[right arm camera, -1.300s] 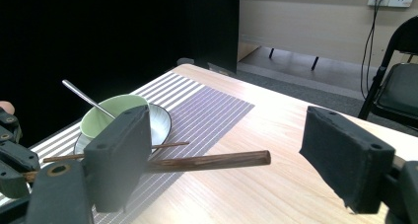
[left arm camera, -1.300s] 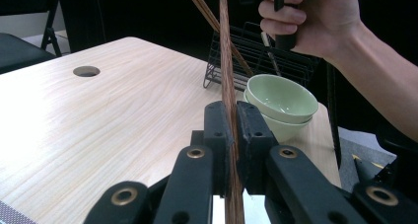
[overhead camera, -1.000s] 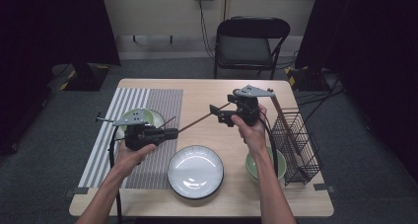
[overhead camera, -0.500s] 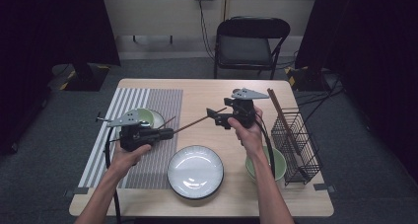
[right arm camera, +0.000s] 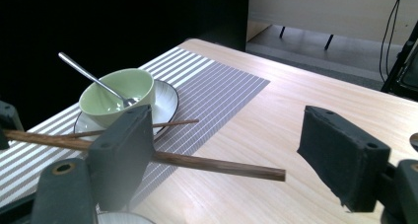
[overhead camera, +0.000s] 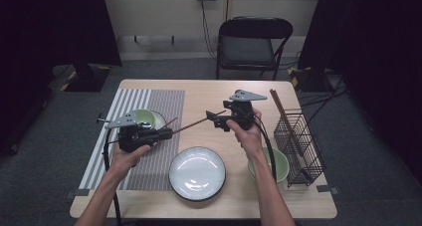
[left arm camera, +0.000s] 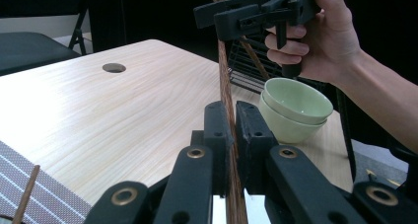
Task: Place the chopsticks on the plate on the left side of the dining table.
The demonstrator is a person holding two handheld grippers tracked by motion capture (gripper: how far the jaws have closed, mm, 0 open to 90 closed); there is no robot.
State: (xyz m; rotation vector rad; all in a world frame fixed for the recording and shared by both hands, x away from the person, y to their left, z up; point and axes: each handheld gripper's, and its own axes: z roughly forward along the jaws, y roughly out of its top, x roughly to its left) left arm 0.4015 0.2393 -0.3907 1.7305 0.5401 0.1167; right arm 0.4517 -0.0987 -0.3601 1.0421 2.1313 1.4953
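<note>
Nearest the person, a round white ceramic plate (overhead camera: 197, 172) lies on the pale wooden tabletop (overhead camera: 209, 94). Above it, the left tongs (left arm camera: 230, 123) clamp a long dark-brown wooden chopstick (overhead camera: 191, 125), held in the air. Its far tip lies between the wide-apart pads of the right tongs (right arm camera: 236, 157), untouched. Behind stands a black folding chair (overhead camera: 251, 43)

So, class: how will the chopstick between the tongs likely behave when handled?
The chopstick looks stiff: it spans unsupported beyond the left tongs without sagging. Thin and round, it would probably roll if dropped. Gripped near one end, it may pivot.
</note>
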